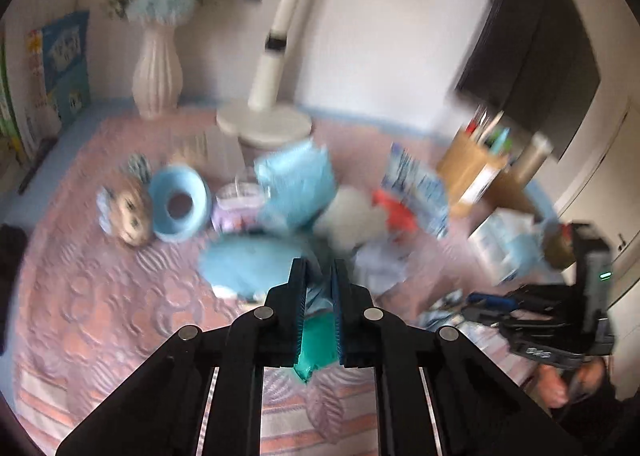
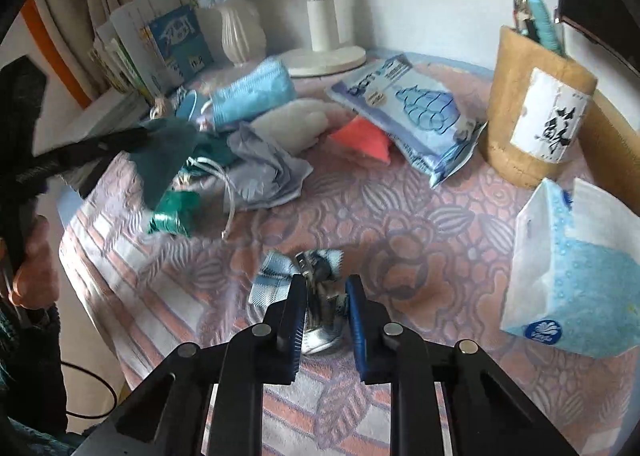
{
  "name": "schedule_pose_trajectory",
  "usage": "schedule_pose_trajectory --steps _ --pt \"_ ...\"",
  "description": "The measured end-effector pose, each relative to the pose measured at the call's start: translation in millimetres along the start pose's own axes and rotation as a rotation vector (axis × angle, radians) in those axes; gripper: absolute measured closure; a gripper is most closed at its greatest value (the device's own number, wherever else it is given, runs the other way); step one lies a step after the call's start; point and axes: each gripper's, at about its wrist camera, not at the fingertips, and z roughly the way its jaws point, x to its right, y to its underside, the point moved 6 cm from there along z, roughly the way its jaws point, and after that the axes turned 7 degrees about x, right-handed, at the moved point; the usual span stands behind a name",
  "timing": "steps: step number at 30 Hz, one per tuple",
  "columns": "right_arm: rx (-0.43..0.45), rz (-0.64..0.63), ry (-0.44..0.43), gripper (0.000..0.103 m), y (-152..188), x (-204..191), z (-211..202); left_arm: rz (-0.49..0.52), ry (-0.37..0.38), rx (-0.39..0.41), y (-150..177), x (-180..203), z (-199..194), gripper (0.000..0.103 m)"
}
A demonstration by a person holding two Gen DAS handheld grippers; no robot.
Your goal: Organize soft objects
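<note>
Both grippers are at the picking-up step. The left gripper (image 1: 320, 268) has its jaws closed on a teal cloth (image 1: 316, 340), which is pinched between the pads and hangs down below them; in the right wrist view the same cloth (image 2: 168, 159) is lifted over the left near part of the table, clear of the quilted pink cover (image 2: 400, 223). The right gripper (image 2: 324, 284) is closed around a small blue plaid bow (image 2: 276, 276) with a metal clip, which lies on the cover near the front edge; the pads sit at either side of the clip and seem to press it, though the bow looks not yet raised.

The rest of the soft things lie in 1 loose heap farther back: a grey-lilac drawstring pouch (image 2: 264, 175), a white fluffy piece (image 2: 296, 119), a red-orange pouch (image 2: 364, 139) and a rolled light-blue towel (image 2: 252, 95). A tissue box (image 2: 576, 276) stands at the right, a cork pen holder (image 2: 532, 111) behind it, and a lamp base (image 2: 332, 55) at the far side.

No bin or tray for the soft things shows, so where they belong cannot be told. The next move probably calls for lifting the bow without letting the clip slip, and for carrying the cloth to its place without dragging the pouch's cord along.
</note>
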Motion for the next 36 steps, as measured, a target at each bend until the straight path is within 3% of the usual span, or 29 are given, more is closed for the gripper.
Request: schedule_pose_trajectory --steps 6,8,9,10,11,12,13,14,16,18,21,22,23,24,26,30,33,36 --pt "-0.018 0.031 -0.03 0.083 1 5 -1 0.026 0.021 0.133 -37 7 -51 0.094" --pt "-0.035 0.038 -0.042 0.083 5 4 5 0.036 0.005 0.124 -41 4 -51 0.092" --pt "-0.043 0.037 -0.041 0.083 7 4 7 0.037 0.001 0.106 -39 4 -48 0.079" --pt "-0.047 0.036 -0.041 0.081 9 4 8 0.036 -0.013 0.072 -34 1 -43 0.051" --pt "-0.052 0.034 -0.047 0.079 10 3 9 0.031 -0.031 0.046 -28 -2 -38 0.032" --pt "-0.059 0.034 -0.056 0.077 10 2 10 0.02 -0.055 0.009 -17 -5 -30 0.002" --pt "-0.062 0.037 -0.06 0.069 10 2 11 0.01 -0.063 -0.006 -10 -6 -25 0.001" --pt "-0.06 0.04 -0.062 0.056 10 1 12 0.002 -0.06 -0.011 -2 -5 -23 0.001" --pt "-0.048 0.042 -0.06 0.041 9 1 11 -0.007 -0.03 -0.035 13 3 -12 0.001" --pt "-0.046 0.039 -0.059 0.041 9 0 11 -0.017 -0.03 -0.083 25 10 6 0.001" --pt "-0.053 0.038 -0.053 0.041 10 0 12 0.029 -0.141 -0.156 39 13 37 0.005" --pt "-0.057 0.045 -0.053 0.041 11 2 13 0.047 -0.174 -0.167 40 12 43 0.033" --pt "-0.061 0.051 -0.053 0.041 12 3 14 0.064 -0.206 -0.18 43 10 49 0.052" --pt "-0.064 0.057 -0.054 0.041 13 4 14 0.074 -0.219 -0.198 45 7 54 0.056" --pt "-0.069 0.064 -0.056 0.041 14 7 15 0.025 -0.173 -0.187 44 1 51 0.058" --pt "-0.054 0.043 -0.057 0.041 12 5 13 -0.002 -0.163 -0.108 36 -15 23 0.059" --pt "-0.062 0.019 -0.067 0.04 10 3 13 -0.041 -0.04 -0.054 29 -16 -7 0.059" --pt "-0.088 -0.007 -0.073 0.04 13 0 17 -0.045 -0.021 -0.007 19 -21 -30 0.059"
